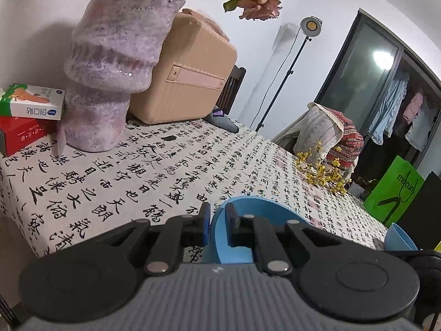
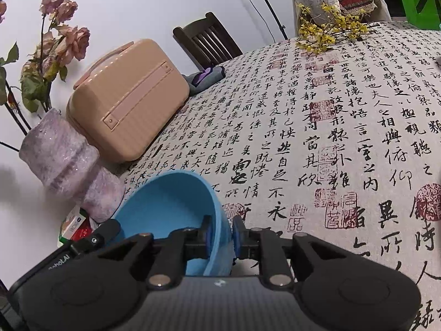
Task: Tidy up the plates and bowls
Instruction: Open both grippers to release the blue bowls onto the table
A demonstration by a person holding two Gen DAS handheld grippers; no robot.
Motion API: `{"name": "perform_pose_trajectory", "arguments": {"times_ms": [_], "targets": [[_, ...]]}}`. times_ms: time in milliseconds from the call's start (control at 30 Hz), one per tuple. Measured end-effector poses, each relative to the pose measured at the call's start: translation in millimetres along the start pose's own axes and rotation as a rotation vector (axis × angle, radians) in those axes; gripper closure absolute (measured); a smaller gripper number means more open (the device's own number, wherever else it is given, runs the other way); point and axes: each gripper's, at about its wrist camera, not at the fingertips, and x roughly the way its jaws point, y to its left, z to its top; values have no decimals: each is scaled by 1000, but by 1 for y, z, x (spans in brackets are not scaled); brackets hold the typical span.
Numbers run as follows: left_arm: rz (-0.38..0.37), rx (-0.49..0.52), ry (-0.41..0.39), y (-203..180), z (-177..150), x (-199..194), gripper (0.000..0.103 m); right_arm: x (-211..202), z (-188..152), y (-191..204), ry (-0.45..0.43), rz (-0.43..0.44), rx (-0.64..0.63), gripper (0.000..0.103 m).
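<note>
In the left wrist view my left gripper (image 1: 217,220) is shut on the near rim of a blue bowl (image 1: 264,207), one pad inside and one outside. The bowl sits low over the calligraphy tablecloth (image 1: 137,171). A second blue bowl (image 1: 399,238) peeks in at the right edge. In the right wrist view my right gripper (image 2: 222,231) straddles the right wall of a tilted blue bowl (image 2: 165,201); its pads stand slightly off the wall, so it is open. A black part of the other gripper (image 2: 104,231) overlaps that bowl's left side.
A mauve vase (image 1: 110,63) with dried roses, a peach case (image 1: 187,74) and stacked boxes (image 1: 30,115) stand at the table's back left. Yellow flower sprigs (image 2: 328,30) lie at the far edge. A dark chair (image 2: 206,41) and a green bag (image 1: 394,190) stand beyond.
</note>
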Motion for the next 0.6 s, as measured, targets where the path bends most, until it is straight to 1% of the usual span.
{"name": "perform_pose_trajectory", "arguments": {"times_ms": [100, 133, 167, 200, 233, 267, 300, 367, 400, 433, 467, 533, 567, 600], "targets": [[-1, 1, -7, 1, 1, -1, 92, -2, 1, 1, -14, -5, -9, 84], [-2, 2, -9, 2, 1, -2, 91, -4, 1, 1, -19, -6, -11, 83], [-4, 3, -10, 2, 2, -2, 90, -5, 1, 0, -21, -6, -12, 81], [-5, 4, -11, 2, 2, -2, 88, -6, 2, 0, -25, -5, -13, 75], [-5, 6, -13, 3, 2, -3, 82, -7, 2, -1, -29, -3, -14, 68], [-3, 9, -17, 3, 2, -4, 75, -8, 1, -2, -35, 0, -16, 63], [-2, 13, -22, 3, 2, -5, 72, -10, 1, -2, -41, 3, -20, 57], [-1, 25, -33, 4, 1, -9, 66, -13, 0, -2, -55, 4, -30, 51], [-5, 33, -40, 4, 1, -11, 64, -16, -2, -3, -64, 9, -38, 47], [-7, 40, -49, 5, 0, -14, 57, -18, -2, -3, -72, 13, -44, 42], [-7, 45, -59, 6, 0, -17, 49, -20, -4, -4, -81, 18, -52, 39], [-4, 59, -90, 8, -1, -25, 41, -26, -7, -4, -108, 24, -75, 26], [0, 72, -107, 8, -2, -29, 36, -29, -9, -5, -123, 30, -89, 23], [4, 88, -126, 9, -3, -33, 33, -34, -13, -6, -142, 43, -107, 17]]}}
